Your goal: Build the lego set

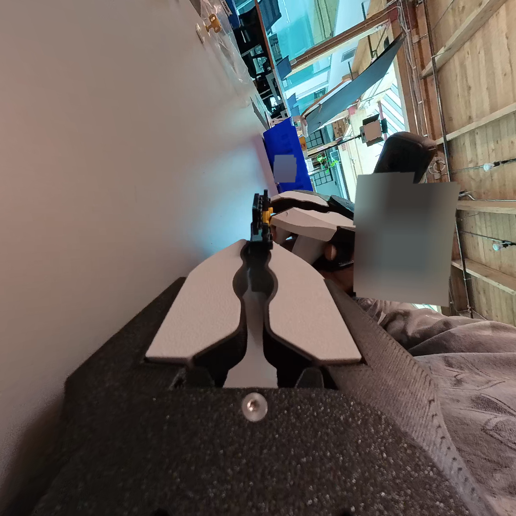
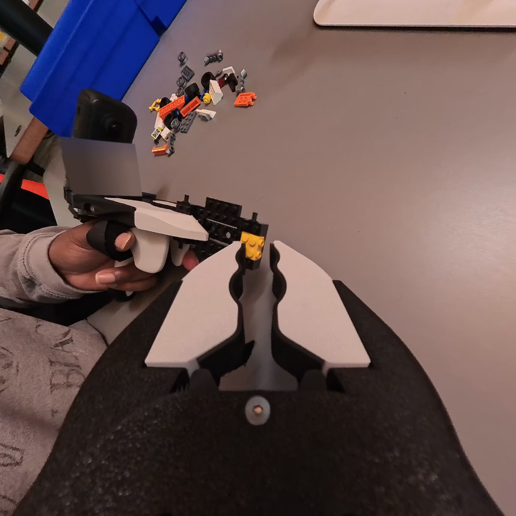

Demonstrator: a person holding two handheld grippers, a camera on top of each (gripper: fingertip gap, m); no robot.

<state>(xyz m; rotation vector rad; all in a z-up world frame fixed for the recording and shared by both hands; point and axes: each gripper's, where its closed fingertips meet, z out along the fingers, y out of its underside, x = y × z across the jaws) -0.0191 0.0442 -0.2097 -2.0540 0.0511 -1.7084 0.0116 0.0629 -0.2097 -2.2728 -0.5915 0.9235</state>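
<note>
Holding the black lego assembly (image 2: 223, 223) up off the table (image 2: 363, 167), your left claw (image 1: 257, 248) is clamped tight on one end of it, jaws nearly touching. Your right claw (image 2: 255, 248) sits parted at the other end, its tips either side of the yellow plate (image 2: 252, 245), which looks seated on the black build (whether the left tip touches it, I can't tell). So this reads as the pressing-on step for that yellow piece. Next you'd want a squeeze or push to lock it home, keeping the left grip steady, then a trip to the loose pile of bricks (image 2: 195, 97) farther off beside the blue bin (image 2: 92, 55).
</note>
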